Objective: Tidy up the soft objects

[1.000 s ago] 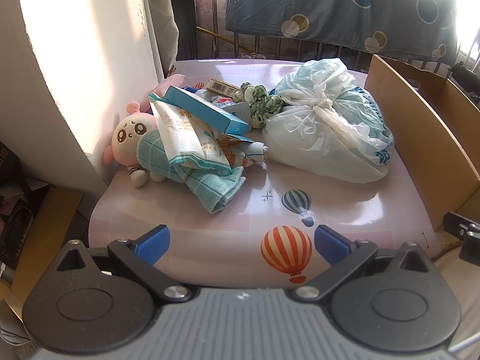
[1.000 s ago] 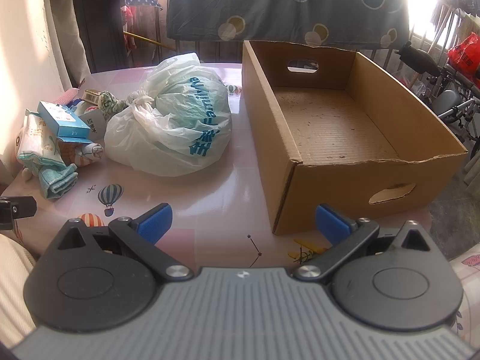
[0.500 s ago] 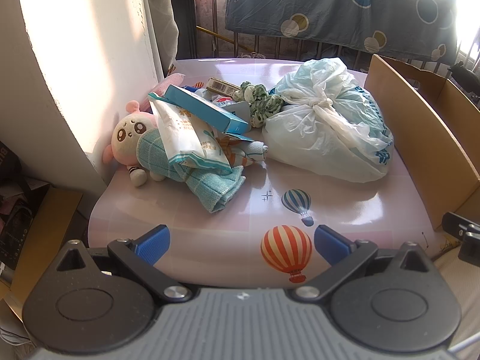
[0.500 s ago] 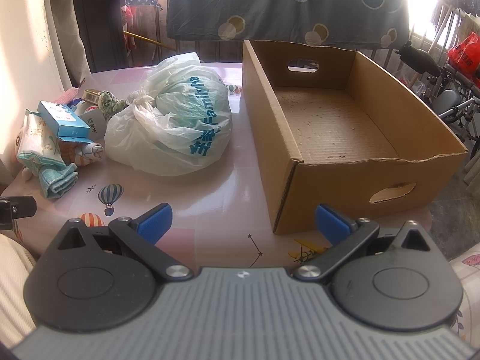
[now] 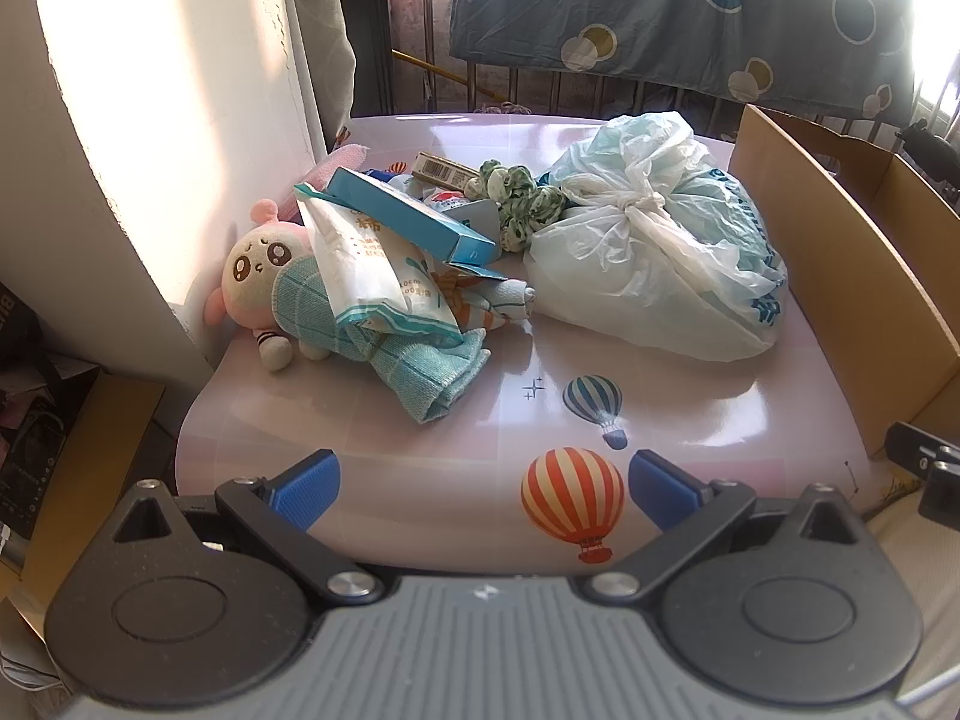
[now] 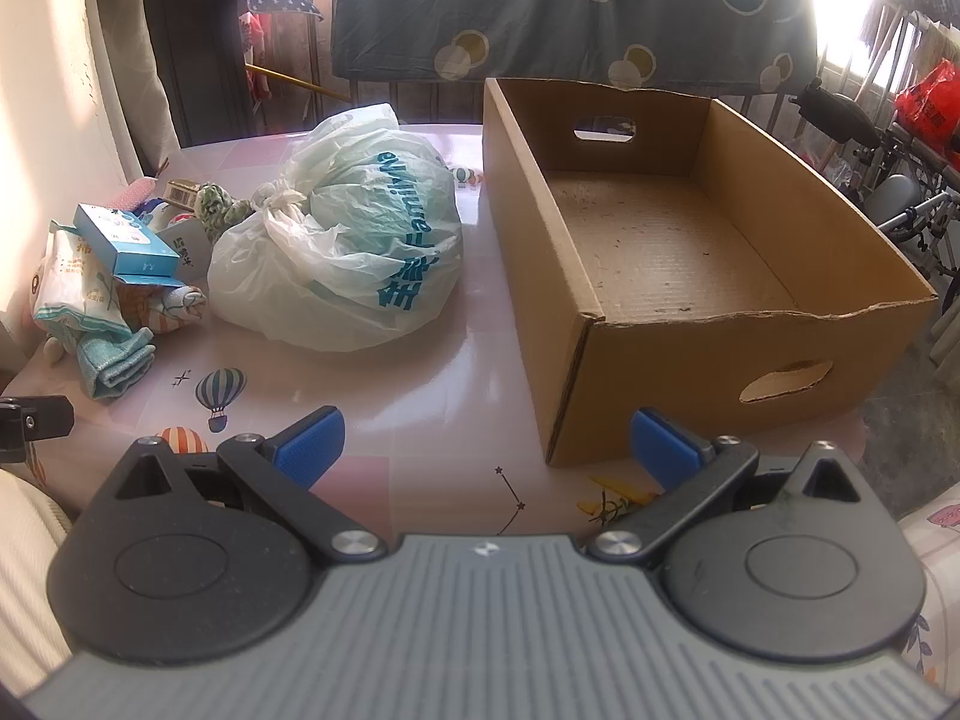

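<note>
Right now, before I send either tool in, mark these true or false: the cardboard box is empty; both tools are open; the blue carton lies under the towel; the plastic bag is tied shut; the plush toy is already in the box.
1. The cardboard box holds no objects: true, only specks of debris on its floor.
2. The left tool and right tool are both open: true, nothing between the fingers.
3. The blue carton lies under the teal towel: false, it rests on top of the pile.
4. The plastic bag is knotted shut: true.
5. The plush toy is in the box: false, it lies on the table by the wall.
</note>
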The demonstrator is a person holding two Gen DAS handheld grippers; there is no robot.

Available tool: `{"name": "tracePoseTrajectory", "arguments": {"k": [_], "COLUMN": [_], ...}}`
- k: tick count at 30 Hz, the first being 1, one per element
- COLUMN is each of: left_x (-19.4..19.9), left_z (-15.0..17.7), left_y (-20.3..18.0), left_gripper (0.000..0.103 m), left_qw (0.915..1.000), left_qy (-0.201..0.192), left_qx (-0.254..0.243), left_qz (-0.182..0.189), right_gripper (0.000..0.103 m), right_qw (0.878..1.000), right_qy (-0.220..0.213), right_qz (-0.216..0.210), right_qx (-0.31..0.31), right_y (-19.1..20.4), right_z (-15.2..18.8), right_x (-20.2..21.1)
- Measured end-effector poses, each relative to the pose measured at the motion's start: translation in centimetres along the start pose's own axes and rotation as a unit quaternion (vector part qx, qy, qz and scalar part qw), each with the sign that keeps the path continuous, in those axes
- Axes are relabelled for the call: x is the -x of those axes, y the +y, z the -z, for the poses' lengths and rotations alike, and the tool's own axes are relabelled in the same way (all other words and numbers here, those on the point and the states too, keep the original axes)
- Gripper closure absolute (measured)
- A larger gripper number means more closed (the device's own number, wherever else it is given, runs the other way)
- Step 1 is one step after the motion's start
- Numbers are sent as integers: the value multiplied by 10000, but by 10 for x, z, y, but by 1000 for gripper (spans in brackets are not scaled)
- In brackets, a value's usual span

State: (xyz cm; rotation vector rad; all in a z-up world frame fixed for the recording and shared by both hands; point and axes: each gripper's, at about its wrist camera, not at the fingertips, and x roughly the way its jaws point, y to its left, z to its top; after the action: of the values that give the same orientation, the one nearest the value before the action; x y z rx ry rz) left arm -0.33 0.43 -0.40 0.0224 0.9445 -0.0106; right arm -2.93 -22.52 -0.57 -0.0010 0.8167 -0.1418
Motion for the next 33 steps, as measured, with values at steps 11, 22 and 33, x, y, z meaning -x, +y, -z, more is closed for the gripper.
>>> {"name": "tracePoseTrajectory", "arguments": {"k": [11, 22, 33], "left_x": [-2, 5, -6], "left_z": [4, -12, -65], "left_y": [6, 71, 108], "left_gripper": [0, 0, 9], "left_qw": [9999, 9967, 9815], "left_qy": [-10, -558, -1567], "left_qx": [43, 530, 684], "left_qz": [-108, -267, 863], "right_gripper": [1, 1, 7], "right_qw": [10000, 9891, 9203], "right_qy": [1, -937, -1031], "right_qz": [-23, -1131, -3773], "right_qx": [-89, 112, 93], "right_y": [-3, 17, 80], "right_z": [4, -24, -128], "right_x": [-6, -4, -59]}}
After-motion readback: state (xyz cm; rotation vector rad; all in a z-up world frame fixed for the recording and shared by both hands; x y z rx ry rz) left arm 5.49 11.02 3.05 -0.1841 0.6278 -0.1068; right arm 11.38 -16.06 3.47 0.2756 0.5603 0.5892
